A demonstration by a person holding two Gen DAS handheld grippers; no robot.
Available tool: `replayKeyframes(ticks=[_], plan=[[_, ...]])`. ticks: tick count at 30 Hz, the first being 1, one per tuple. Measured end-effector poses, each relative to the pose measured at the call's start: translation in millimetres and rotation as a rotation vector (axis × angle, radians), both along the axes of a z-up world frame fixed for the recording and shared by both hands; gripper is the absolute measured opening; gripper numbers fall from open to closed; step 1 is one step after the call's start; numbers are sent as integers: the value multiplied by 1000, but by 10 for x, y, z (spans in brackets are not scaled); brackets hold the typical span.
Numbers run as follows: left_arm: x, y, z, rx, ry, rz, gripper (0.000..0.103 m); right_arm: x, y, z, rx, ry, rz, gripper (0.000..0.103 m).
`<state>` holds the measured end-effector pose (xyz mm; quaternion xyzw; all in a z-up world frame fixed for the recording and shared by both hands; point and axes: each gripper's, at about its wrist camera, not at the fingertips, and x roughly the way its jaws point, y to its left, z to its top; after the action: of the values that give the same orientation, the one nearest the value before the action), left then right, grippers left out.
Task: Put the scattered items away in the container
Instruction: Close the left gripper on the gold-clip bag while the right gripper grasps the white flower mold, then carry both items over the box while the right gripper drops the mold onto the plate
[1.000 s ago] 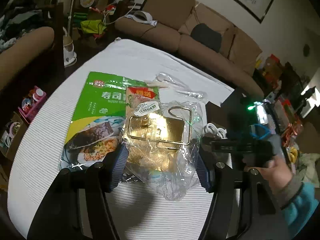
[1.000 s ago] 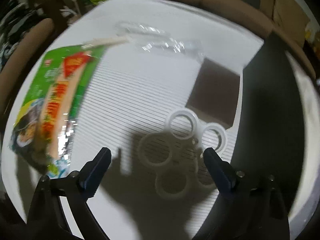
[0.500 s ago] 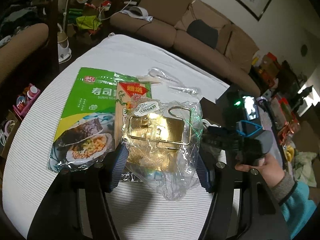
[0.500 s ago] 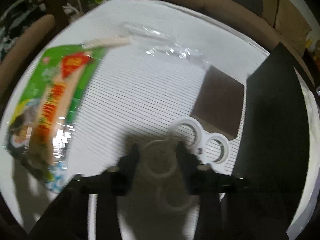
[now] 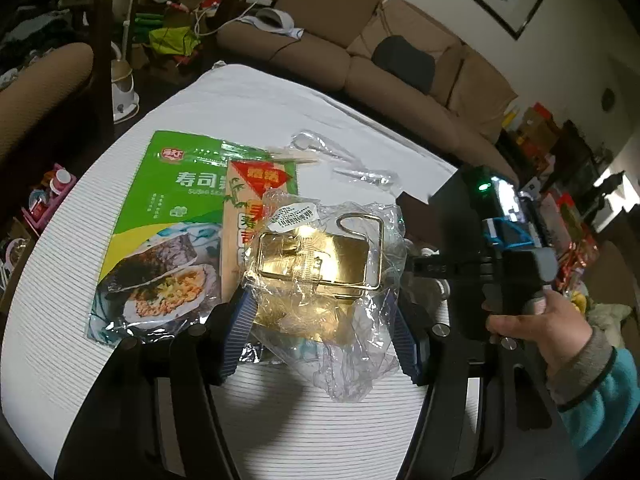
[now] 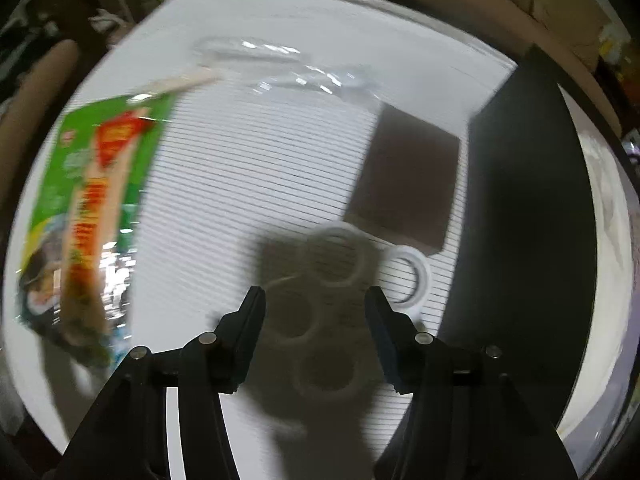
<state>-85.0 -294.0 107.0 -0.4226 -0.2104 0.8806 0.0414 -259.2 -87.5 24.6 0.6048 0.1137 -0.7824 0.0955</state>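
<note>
Right tongs point(image 6: 314, 306) reopening after pinching, white plastic rings point(image 6: 336, 258)

Dim room; overhead light glares off the gold clip point(image 5: 316, 268) in plastic. The right wrist view is motion-blurred, shadowed at lower centre, with fisheye-bent, dark edges.

A crinkled clear bag point(image 5: 320, 276) holding a gold metal clip sits upright, overlapping a flat green sushi packet point(image 5: 160, 232) on the white striped cloth. A cluster of white rings point(image 6: 336, 276) lies beside a brown box point(image 6: 408, 184), next to a dark container point(image 6: 528, 200).
</note>
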Motion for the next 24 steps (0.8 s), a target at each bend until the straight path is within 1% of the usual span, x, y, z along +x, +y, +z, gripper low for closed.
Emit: replayKeyframes(ticks=[2,4,5,7,9,10,11,13,14,17,20,24], plan=[[-8,14,7,4,3,-5,59,-43,57,-99,29,-21,-27,56],[-10,37,13,4,4,-11,59,-68,95,-128,47,-10,-42,64],[-12,45,12,5,4,-14,59,-85,108,-142,41,-14,-43,65],[-17,51,8,6,1,-18,59,-91,88,-188,61,-26,-19,65],[-21,51,4,9,-1,-18,59,-79,42,-207,86,-23,1,62],[-22,50,2,12,-2,-18,59,-76,36,-204,76,-23,6,58],[-20,54,7,14,-2,-17,59,-71,33,-196,51,-28,11,47],[-17,50,13,16,1,-15,59,-44,11,-182,50,-20,27,47],[-17,48,14,17,2,-15,59,-22,7,-160,21,-16,34,47],[-24,49,7,15,1,-17,59,37,47,-33,-97,-13,18,46],[-31,64,13,11,5,-23,59,133,30,183,-143,4,53,46],[-44,155,16,-16,12,-45,59,294,54,707,-187,59,119,47]])
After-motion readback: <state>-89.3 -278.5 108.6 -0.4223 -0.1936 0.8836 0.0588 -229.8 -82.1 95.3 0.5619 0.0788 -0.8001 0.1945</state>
